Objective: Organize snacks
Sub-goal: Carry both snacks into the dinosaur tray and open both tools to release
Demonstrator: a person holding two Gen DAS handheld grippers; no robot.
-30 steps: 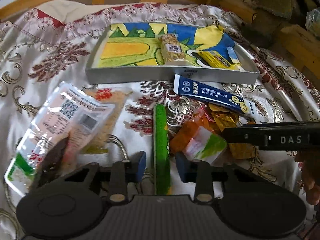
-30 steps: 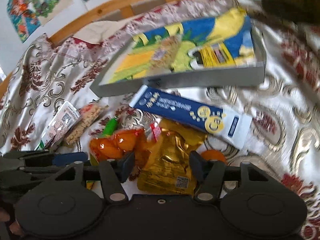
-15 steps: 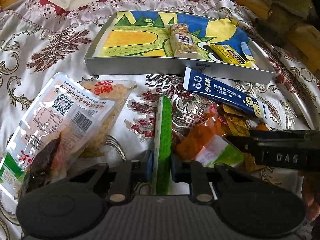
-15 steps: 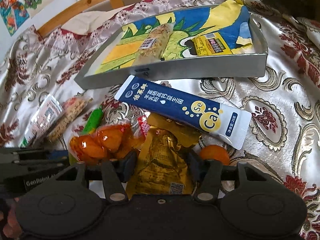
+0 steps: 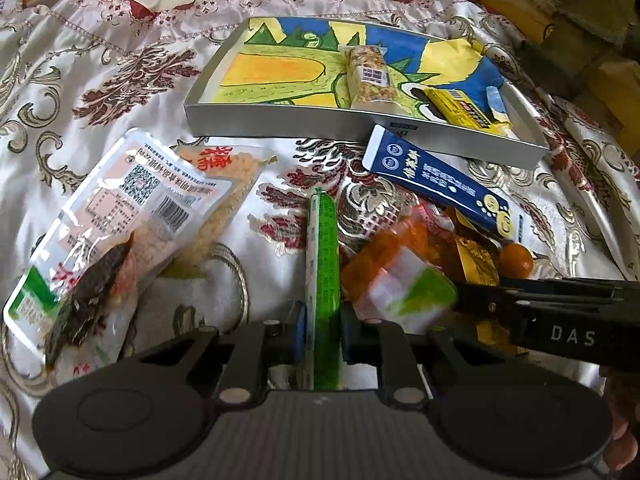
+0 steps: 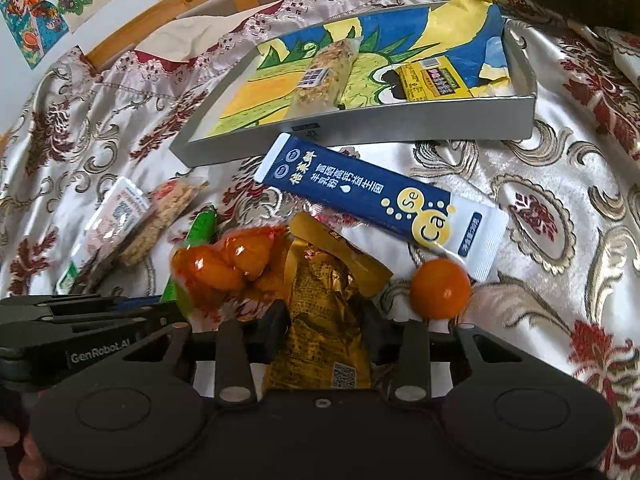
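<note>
My left gripper (image 5: 320, 332) is shut on a long green snack stick (image 5: 323, 264) that points toward the grey tray (image 5: 280, 122). My right gripper (image 6: 326, 330) is shut on a gold foil snack packet (image 6: 320, 320). The tray has a colourful drawing on its floor and holds a granola bar (image 5: 370, 76) and a yellow packet (image 5: 464, 110). A blue sachet (image 6: 360, 196) lies in front of the tray. An orange packet (image 6: 224, 260) and an orange ball (image 6: 440, 288) lie beside the gold packet.
Two clear snack bags (image 5: 120, 216) lie at the left on the patterned satin cloth (image 5: 100, 80). A wooden bed rail (image 6: 180, 4) runs behind the tray. The right gripper's body (image 5: 560, 320) crosses the left wrist view at the right.
My left gripper closed on the green stick. My right gripper closed on the gold packet. Both moved a little closer to the tray.
</note>
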